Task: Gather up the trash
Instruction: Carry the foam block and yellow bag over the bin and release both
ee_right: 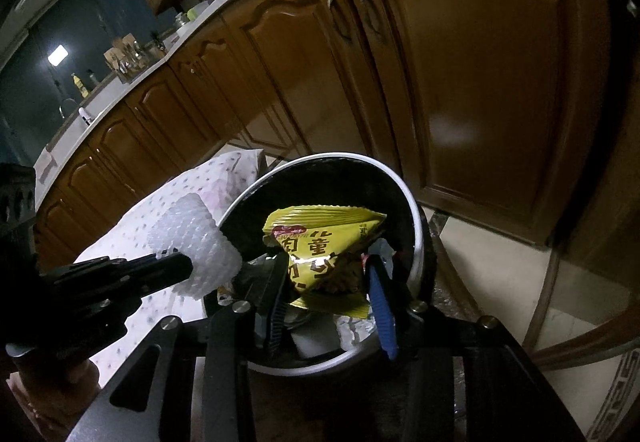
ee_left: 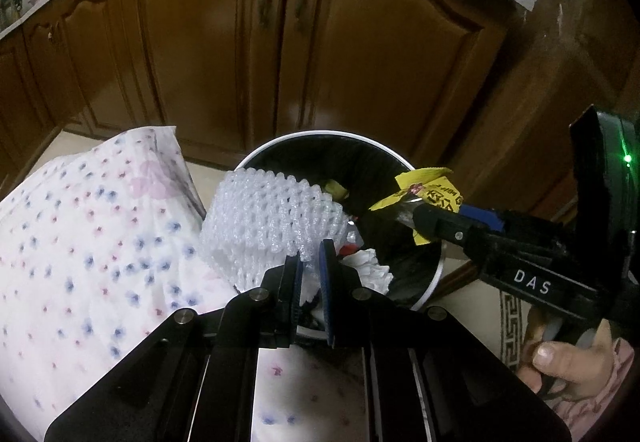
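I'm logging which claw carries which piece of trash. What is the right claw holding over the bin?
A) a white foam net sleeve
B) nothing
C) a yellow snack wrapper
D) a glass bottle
C: the right claw grips the yellow snack wrapper above the bin, while the left claw holds the foam net.

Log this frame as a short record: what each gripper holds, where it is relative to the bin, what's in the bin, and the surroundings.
left gripper: shut on white foam net, at the bin's left rim
right gripper: shut on yellow wrapper, over the bin opening
bin: round, white rim, black liner; already holds white paper and other scraps
beside bin: floral cloth on the left
background: brown cabinets under a pale countertop
status: neither item released yet
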